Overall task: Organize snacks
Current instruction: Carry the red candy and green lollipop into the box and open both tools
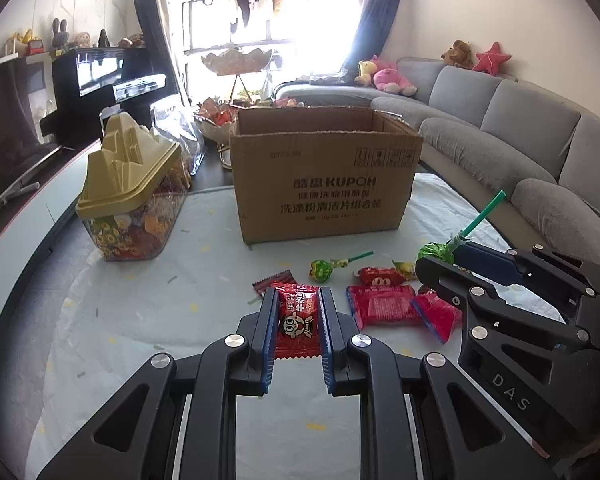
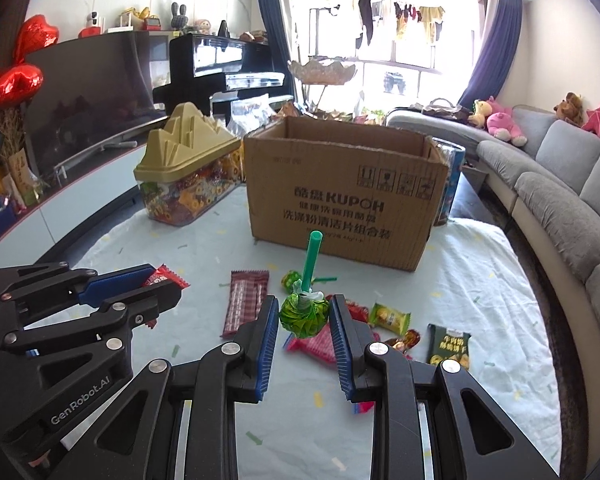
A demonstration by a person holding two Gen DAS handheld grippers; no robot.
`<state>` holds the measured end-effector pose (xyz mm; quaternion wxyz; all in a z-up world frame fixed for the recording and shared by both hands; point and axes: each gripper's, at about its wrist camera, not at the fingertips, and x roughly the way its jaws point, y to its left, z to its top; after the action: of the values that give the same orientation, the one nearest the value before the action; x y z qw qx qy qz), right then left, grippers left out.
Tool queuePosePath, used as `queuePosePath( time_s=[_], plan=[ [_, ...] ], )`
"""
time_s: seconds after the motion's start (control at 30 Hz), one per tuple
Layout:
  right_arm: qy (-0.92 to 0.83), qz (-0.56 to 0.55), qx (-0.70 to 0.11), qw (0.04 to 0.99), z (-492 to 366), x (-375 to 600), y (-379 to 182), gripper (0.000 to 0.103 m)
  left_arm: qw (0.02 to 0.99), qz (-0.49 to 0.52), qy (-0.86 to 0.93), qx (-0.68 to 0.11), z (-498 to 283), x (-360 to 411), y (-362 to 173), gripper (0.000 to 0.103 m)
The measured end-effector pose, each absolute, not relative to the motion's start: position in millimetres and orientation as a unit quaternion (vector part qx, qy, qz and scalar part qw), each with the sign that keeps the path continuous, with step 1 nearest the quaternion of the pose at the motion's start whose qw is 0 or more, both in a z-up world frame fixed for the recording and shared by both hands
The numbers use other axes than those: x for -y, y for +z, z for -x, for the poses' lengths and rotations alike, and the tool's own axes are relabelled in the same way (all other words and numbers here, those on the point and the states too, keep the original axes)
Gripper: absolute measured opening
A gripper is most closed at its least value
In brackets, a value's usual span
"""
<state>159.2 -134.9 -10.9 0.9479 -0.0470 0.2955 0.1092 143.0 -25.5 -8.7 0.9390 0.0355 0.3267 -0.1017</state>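
Observation:
My left gripper is shut on a red candy packet, lifted above the white table cover. In the right wrist view that same gripper shows at the left with the red candy packet in its tips. My right gripper is shut on a green lollipop whose green stick points up. From the left wrist view the right gripper appears at the right, gripping the green lollipop. An open cardboard box stands behind the loose snacks.
Loose on the cover lie a second green lollipop, red packets, a brown bar, a yellow-green candy and a green biscuit pack. A clear snack jar with a gold lid stands left of the box. A grey sofa runs along the right.

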Motion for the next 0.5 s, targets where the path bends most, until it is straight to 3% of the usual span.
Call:
queuePosePath(
  time_s=[0.5],
  plan=[
    [0.078, 0.047, -0.233, 0.968, -183, 152, 34, 0.028, 0.959, -0.048, -0.098, -0.263, -178, 33, 32, 0.020]
  ],
)
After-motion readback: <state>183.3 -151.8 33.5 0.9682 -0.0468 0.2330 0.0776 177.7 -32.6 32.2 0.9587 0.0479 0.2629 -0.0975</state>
